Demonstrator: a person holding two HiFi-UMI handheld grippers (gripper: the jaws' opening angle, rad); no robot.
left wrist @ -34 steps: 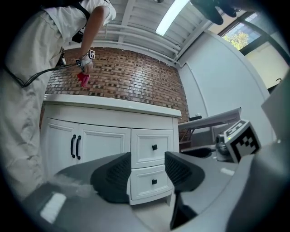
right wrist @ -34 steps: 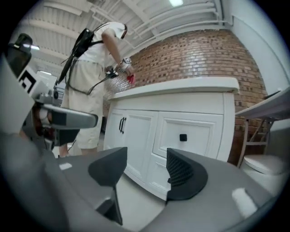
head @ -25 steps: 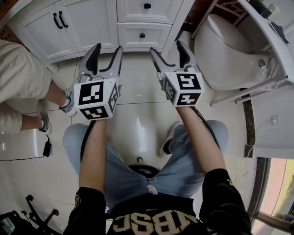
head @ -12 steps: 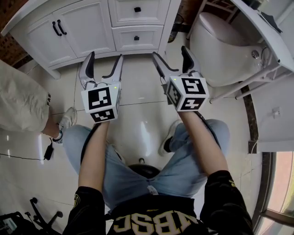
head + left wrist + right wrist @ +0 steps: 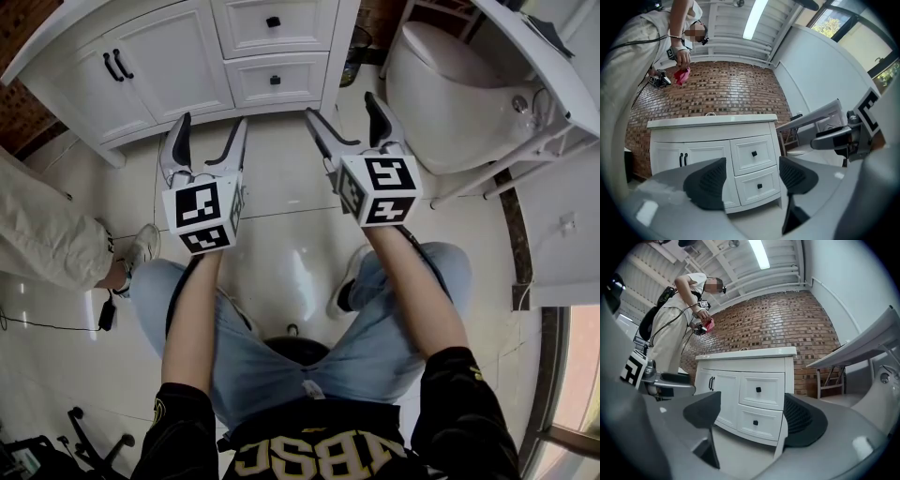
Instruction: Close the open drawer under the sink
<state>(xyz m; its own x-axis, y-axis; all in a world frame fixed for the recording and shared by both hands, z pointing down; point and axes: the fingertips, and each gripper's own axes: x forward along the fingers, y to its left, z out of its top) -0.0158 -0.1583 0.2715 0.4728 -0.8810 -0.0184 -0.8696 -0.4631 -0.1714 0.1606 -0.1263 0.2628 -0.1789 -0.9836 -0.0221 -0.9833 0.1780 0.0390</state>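
Note:
A white sink cabinet [image 5: 187, 47] stands ahead of me, with two drawers stacked at its right. The upper drawer [image 5: 274, 22] and the lower drawer [image 5: 277, 81] both sit flush with the cabinet front, each with a small black knob. My left gripper [image 5: 204, 136] is held level over the floor, a little short of the cabinet, jaws wide open with nothing between them. Beside it, my right gripper [image 5: 345, 111] is also open and holds nothing. In the left gripper view both drawers [image 5: 754, 171] lie between the pads. The right gripper view frames the lower drawer [image 5: 757, 423].
A white toilet [image 5: 450, 89] stands at the right, under a white folding table [image 5: 553, 66]. A person in beige [image 5: 47, 239] stands at the left near the cabinet's double doors [image 5: 117, 70]. A brick wall [image 5: 717, 93] backs the cabinet. Glossy floor tiles [image 5: 281, 234] lie below my grippers.
Both grippers have drawn back a little from the cabinet. The left jaws have spread wider. The person at the left has shifted outward.

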